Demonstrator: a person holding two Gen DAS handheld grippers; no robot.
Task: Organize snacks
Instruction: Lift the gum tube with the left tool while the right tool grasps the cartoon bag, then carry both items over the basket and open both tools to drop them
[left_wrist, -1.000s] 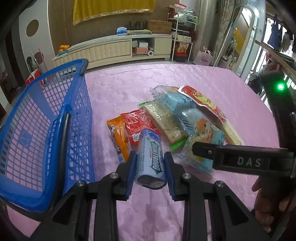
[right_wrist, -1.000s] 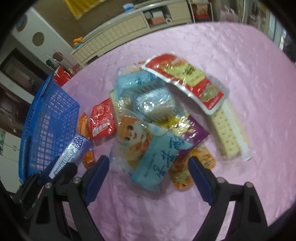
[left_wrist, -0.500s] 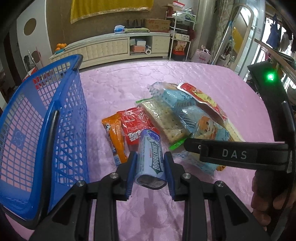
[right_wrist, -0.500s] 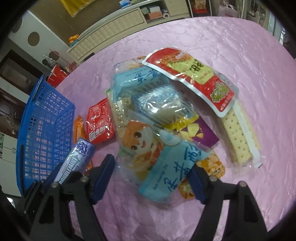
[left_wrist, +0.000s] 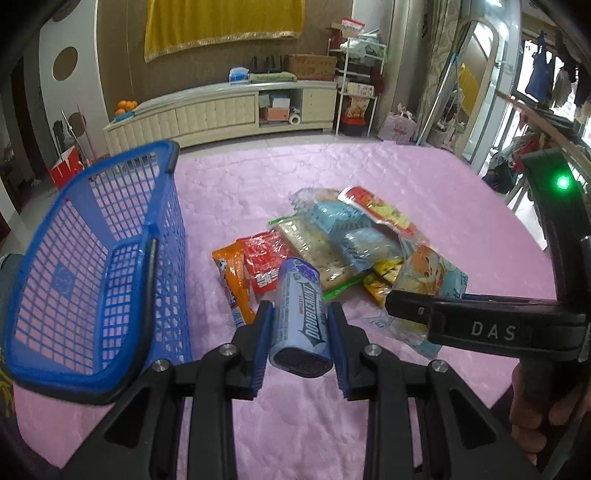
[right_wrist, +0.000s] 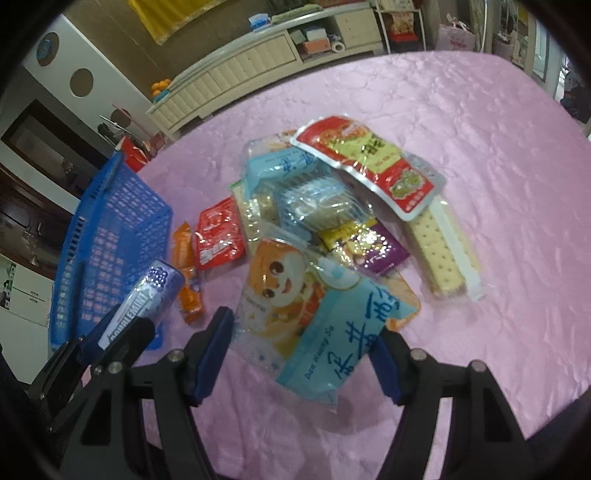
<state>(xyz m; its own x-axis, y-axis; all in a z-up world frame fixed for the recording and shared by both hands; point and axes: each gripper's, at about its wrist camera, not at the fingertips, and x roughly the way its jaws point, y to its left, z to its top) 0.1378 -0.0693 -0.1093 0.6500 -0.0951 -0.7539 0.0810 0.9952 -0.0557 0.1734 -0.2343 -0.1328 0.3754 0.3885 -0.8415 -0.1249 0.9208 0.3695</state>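
Observation:
My left gripper (left_wrist: 300, 314) is shut on a blue Doublemint gum tube (left_wrist: 295, 288), held above the pink tablecloth just right of the blue basket (left_wrist: 162, 236). In the right wrist view the same tube (right_wrist: 147, 295) shows at lower left. My right gripper (right_wrist: 306, 332) is closing its jaws on a clear snack bag with a cartoon face and a light-blue label (right_wrist: 303, 295); both pads touch the bag's edges. The bag (left_wrist: 424, 280) looks bunched under the right gripper's black finger (left_wrist: 480, 325).
A pile of snacks lies mid-table: a red packet (right_wrist: 218, 236), an orange packet (right_wrist: 186, 266), a red-and-yellow pouch (right_wrist: 365, 158), crackers (right_wrist: 439, 247) and a purple packet (right_wrist: 376, 247). The basket (right_wrist: 110, 229) stands at left. A person's hand (left_wrist: 535, 398) grips the right tool.
The right jaws have narrowed from wide apart onto the cartoon bag's edges. The left gripper, still holding the gum tube, has risen a little, so the basket sits lower in its view.

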